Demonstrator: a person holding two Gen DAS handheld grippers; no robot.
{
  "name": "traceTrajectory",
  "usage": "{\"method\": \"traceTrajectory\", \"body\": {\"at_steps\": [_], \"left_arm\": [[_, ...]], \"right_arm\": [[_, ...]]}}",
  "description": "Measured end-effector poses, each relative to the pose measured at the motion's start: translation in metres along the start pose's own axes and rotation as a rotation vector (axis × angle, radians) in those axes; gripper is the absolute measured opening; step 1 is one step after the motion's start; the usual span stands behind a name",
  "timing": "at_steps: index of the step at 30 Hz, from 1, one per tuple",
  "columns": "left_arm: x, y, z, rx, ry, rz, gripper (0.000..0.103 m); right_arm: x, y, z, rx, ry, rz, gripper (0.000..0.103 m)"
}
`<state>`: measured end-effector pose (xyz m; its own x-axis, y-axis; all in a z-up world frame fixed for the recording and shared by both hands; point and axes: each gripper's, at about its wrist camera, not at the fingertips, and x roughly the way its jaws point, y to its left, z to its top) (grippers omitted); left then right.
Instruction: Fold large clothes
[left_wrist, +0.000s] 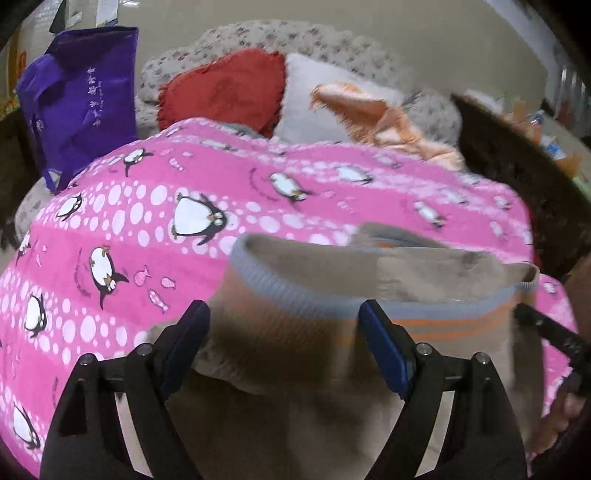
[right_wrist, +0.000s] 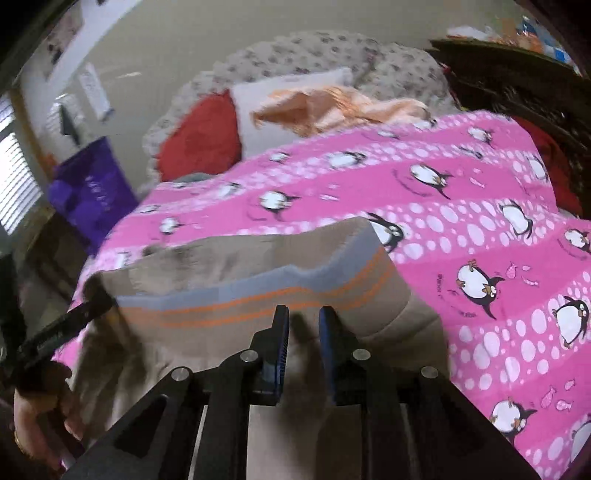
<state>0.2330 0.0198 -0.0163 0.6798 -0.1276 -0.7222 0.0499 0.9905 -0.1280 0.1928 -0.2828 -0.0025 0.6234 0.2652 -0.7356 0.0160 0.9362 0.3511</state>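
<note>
A beige knitted sweater with a grey ribbed hem and two thin orange stripes (left_wrist: 369, 295) lies on the bed, on top of a pink fleece blanket printed with penguins and white dots (left_wrist: 129, 206). Its hem is folded up toward the pillows and stands a little proud of the blanket.

The left claw (left_wrist: 284, 343) is spread wide over the sweater's body, and nothing is pressed between its blue pads — released. The right claw (right_wrist: 303, 332) is parted only narrowly; the knit shows beneath the gap, but the pads do not appear to pinch it, so it too reads as let go.

What could go wrong from here, as I judge it: the raised hem looks loose, so it may flop back or skew once nothing holds it, leaving an uneven fold. The soft blanket could also bunch under a dragging finger and pull the sweater off square. With motion blur in both views, a regrasp might catch the blanket along with the knit.

Counted: one sweater, one penguin blanket, two claws, one red fringed cushion (left_wrist: 229, 92), one white pillow (left_wrist: 314, 96), one peach satin cloth (left_wrist: 388, 118) and one purple fabric tote bag (left_wrist: 81, 99) beside the bed.
</note>
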Motion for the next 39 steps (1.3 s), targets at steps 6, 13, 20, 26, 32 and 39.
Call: {"method": "traceTrajectory", "body": {"at_steps": [6, 13, 20, 26, 32, 39], "left_arm": [[0.036, 0.014, 0.02, -0.017, 0.011, 0.056, 0.084], [0.061, 0.052, -0.001, -0.152, 0.001, -0.005, 0.095], [0.07, 0.049, -0.001, -0.142, -0.019, 0.032, 0.103], [0.069, 0.052, 0.01, -0.144, 0.056, 0.016, 0.103], [-0.033, 0.062, 0.011, -0.126, -0.027, -0.047, 0.101], [-0.07, 0.064, -0.09, -0.038, 0.012, -0.001, 0.101]], "right_arm": [[0.037, -0.025, 0.016, 0.072, 0.055, 0.024, 0.014], [0.054, -0.028, 0.009, -0.02, -0.002, 0.042, 0.015], [0.063, -0.037, 0.004, -0.027, -0.051, 0.084, 0.012], [0.058, -0.034, 0.008, -0.025, -0.031, 0.096, 0.013], [-0.037, 0.011, 0.009, -0.106, -0.091, 0.08, 0.031], [-0.062, 0.1, -0.084, -0.341, 0.011, 0.15, 0.045]]}}
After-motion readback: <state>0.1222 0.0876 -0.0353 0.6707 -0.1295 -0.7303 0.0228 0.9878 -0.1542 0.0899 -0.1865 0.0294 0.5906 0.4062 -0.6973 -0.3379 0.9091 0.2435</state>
